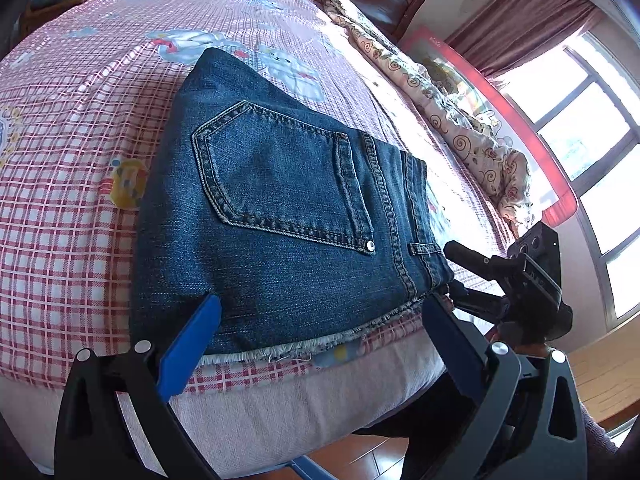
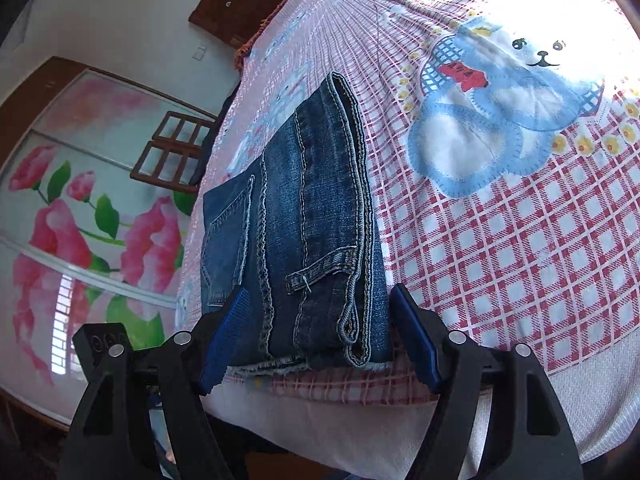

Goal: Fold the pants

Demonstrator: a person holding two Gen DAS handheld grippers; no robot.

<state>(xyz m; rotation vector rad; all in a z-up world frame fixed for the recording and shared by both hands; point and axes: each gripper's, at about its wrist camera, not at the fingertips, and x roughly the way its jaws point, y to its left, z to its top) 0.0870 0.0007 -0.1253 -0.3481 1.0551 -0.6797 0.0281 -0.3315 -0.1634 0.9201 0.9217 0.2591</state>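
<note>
Bed with pink checked sheet; folded jeans lie at its near edge. Our left gripper spread wide, released, at the frayed hem. Right gripper open, straddling the waistband corner.

The jeans are dark blue denim, folded into a compact flat stack with a back pocket facing up. They lie at the near edge of the bed, frayed hems along that edge, waistband on one side.
</note>
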